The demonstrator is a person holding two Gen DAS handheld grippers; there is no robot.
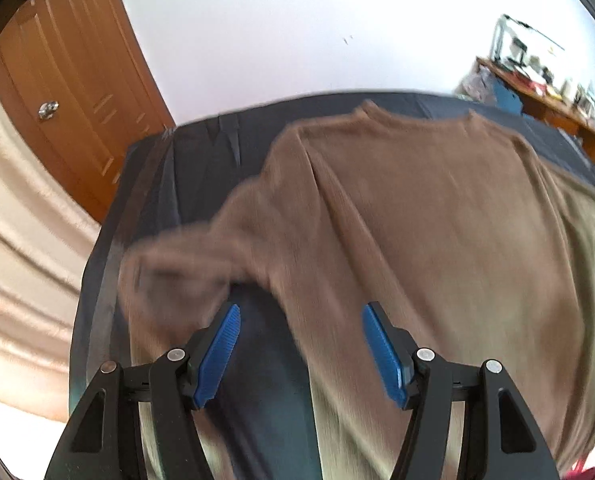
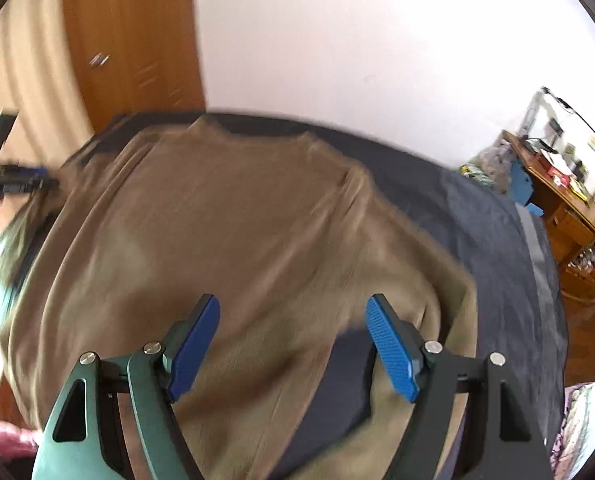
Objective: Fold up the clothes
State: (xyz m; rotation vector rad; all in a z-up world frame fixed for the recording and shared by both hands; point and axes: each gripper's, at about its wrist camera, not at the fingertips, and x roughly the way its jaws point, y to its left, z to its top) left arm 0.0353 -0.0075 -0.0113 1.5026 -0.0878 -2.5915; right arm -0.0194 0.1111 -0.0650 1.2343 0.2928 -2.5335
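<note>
Blue ribbed pads (image 1: 219, 350) on my left claw (image 1: 301, 350) stand well apart with nothing pinched between them; under the gap I see dark bedcover and the edge of the brown sweater (image 1: 417, 220). My right claw (image 2: 293, 344) is spread wide too, its 2 blue pads (image 2: 389, 350) holding nothing, brown knit lying below them. Both views are blurred. The sweater lies spread flat on the dark blue bed (image 2: 497, 240), neckline toward the white wall (image 1: 297, 20), 1 sleeve trailing out to the left in my left view and the other folded down along the body in my right view. Beyond stand a wooden door (image 1: 69, 100) and a cluttered wooden desk (image 2: 569, 208).
</note>
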